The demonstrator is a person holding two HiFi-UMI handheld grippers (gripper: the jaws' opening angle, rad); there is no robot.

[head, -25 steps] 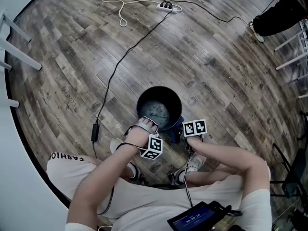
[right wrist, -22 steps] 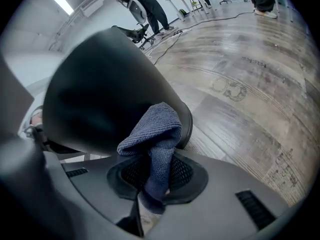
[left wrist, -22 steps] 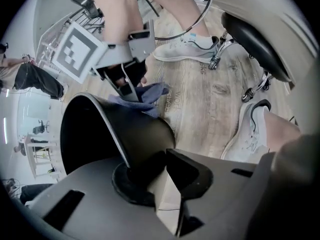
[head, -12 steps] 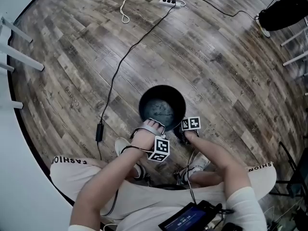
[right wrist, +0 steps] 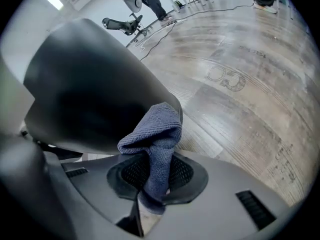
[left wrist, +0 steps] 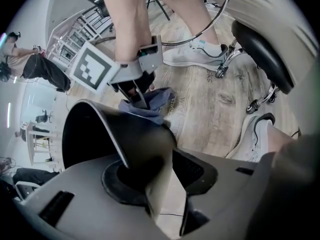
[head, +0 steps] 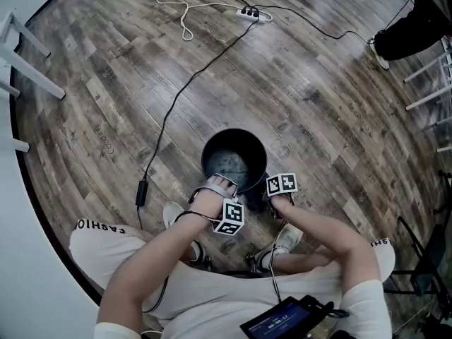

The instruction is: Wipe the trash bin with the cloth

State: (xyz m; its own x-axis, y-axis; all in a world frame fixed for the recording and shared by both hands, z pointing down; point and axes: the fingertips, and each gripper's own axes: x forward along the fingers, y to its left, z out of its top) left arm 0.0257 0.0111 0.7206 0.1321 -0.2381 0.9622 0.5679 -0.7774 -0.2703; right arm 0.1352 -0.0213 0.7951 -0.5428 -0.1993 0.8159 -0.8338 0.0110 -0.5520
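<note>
Wood-plank floor; dark trash bin upright by person's feet. Left tool: jaws just opening, partly apart, straddling bin rim, wall between pads, gap at one side. Right tool: clenched on blue-grey cloth, cloth bunched against bin's outer wall.

**Colours and patterns.** The trash bin is showing plain black, with a grey-mottled bottom. Against the bin's side, the cloth is showing a blue-grey ribbed weave. Around the bin, the floor is displaying brown-grey wood-grain planks. Beside the bin's rim, a marker cube and a second marker cube are carrying black-and-white squares. Beyond the bin, a black cable and a white cable are lying.
</note>
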